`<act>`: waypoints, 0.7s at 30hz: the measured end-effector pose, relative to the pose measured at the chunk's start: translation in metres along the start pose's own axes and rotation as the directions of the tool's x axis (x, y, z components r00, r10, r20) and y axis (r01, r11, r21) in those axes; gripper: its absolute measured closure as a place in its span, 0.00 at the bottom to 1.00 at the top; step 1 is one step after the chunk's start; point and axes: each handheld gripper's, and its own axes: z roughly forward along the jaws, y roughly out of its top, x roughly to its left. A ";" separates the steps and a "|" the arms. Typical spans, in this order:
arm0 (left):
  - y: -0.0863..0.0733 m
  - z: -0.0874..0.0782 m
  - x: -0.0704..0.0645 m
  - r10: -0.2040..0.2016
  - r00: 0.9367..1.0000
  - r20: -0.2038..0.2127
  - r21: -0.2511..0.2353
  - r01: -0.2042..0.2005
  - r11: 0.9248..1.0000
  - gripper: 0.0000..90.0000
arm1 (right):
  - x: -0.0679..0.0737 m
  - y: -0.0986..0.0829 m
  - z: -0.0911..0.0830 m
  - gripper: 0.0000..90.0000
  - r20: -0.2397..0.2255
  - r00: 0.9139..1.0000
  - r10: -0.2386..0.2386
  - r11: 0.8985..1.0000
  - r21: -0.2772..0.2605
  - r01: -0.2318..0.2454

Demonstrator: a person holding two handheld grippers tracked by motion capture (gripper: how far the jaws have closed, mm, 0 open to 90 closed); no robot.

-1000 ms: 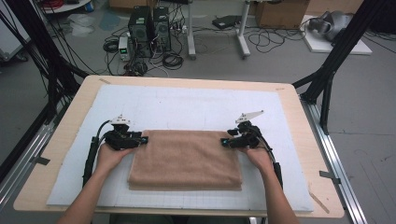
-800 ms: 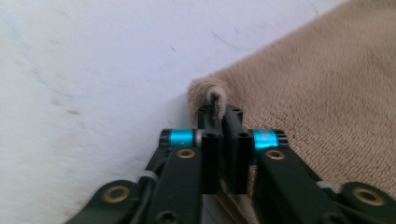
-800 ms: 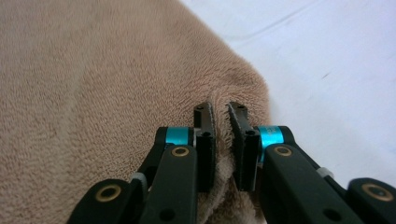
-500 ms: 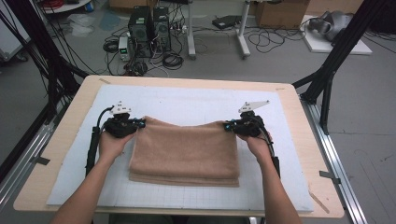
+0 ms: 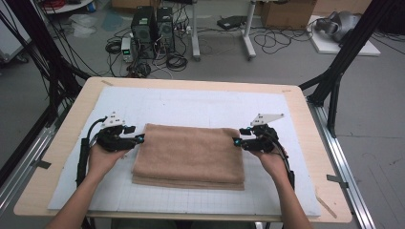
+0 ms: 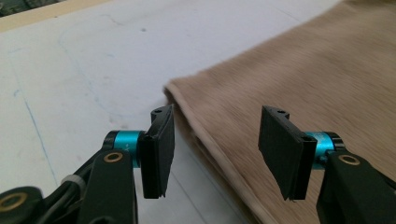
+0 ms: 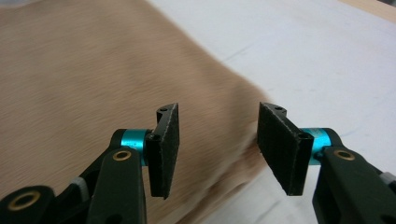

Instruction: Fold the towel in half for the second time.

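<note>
Now the left gripper (image 6: 215,154) is hanging with its jaws apart and empty, the folded edge of the brown towel (image 5: 190,155) lying just below and between its fingertips. Beyond it, the right gripper (image 7: 217,149) is gaping likewise over the opposite edge. Soft, light and floppy, the layered towel is probably best pinched at its far corners.

Folded brown towel (image 5: 188,155) lies flat on mat.
</note>
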 end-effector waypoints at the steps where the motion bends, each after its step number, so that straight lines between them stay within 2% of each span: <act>1: -0.005 -0.006 -0.009 0.024 1.000 0.014 -0.008 -0.024 1.000 0.50 | 0.009 -0.003 -0.004 0.54 -0.030 0.999 -0.020 1.000 -0.005 0.020; 3: -0.018 -0.015 -0.025 0.061 0.997 0.055 -0.024 -0.060 0.998 0.52 | 0.027 -0.012 -0.010 0.54 -0.079 0.995 -0.065 0.998 -0.021 0.063; 4: -0.022 -0.017 -0.031 0.077 0.994 0.081 -0.001 -0.077 0.997 0.54 | 0.035 -0.017 -0.012 0.54 -0.099 0.993 -0.068 0.998 -0.014 0.067; 6: -0.033 -0.018 -0.042 0.101 0.988 0.119 -0.002 -0.102 0.995 0.56 | 0.050 -0.027 -0.014 0.55 -0.135 0.987 -0.087 0.996 -0.008 0.087; 8: -0.042 -0.013 -0.047 0.112 0.981 0.158 0.042 -0.120 0.992 0.61 | 0.059 -0.038 -0.012 0.56 -0.166 0.982 -0.086 0.996 0.014 0.089; 9: -0.047 -0.009 -0.049 0.115 0.978 0.174 0.070 -0.129 0.989 0.63 | 0.061 -0.043 -0.010 0.57 -0.171 0.982 -0.081 0.995 0.036 0.088; 10: -0.051 -0.007 -0.051 0.129 0.977 0.171 0.069 -0.142 0.987 0.65 | 0.063 -0.047 -0.006 0.58 -0.175 0.981 -0.078 0.994 0.064 0.091; 11: -0.054 -0.007 -0.051 0.127 0.977 0.170 0.045 -0.137 0.990 0.67 | 0.063 -0.052 -0.002 0.61 -0.182 0.980 -0.076 0.993 0.079 0.091; 12: -0.055 -0.008 -0.050 0.124 0.975 0.183 0.041 -0.134 0.990 0.74 | 0.064 -0.056 0.001 0.65 -0.190 0.980 -0.065 0.993 0.084 0.083; 14: -0.054 -0.010 -0.050 0.126 0.974 0.187 0.038 -0.135 0.990 0.90 | 0.062 -0.059 0.002 0.84 -0.199 0.977 -0.075 0.995 0.056 0.087; 15: -0.053 -0.011 -0.050 0.127 0.973 0.191 0.038 -0.137 0.990 0.93 | 0.060 -0.059 0.002 0.90 -0.213 0.974 -0.071 0.995 0.049 0.083; 17: -0.051 -0.015 -0.051 0.131 0.973 0.190 0.026 -0.138 0.990 0.95 | 0.059 -0.055 -0.002 0.93 -0.218 0.973 -0.078 0.996 0.030 0.087; 19: -0.048 -0.022 -0.049 0.117 0.973 0.201 0.002 -0.120 0.993 0.96 | 0.059 -0.050 -0.010 0.92 -0.213 0.973 -0.088 0.996 0.000 0.090; 21: -0.046 -0.028 -0.050 0.116 0.970 0.215 -0.013 -0.115 0.993 0.96 | 0.061 -0.046 -0.019 0.92 -0.223 0.970 -0.099 0.995 -0.005 0.100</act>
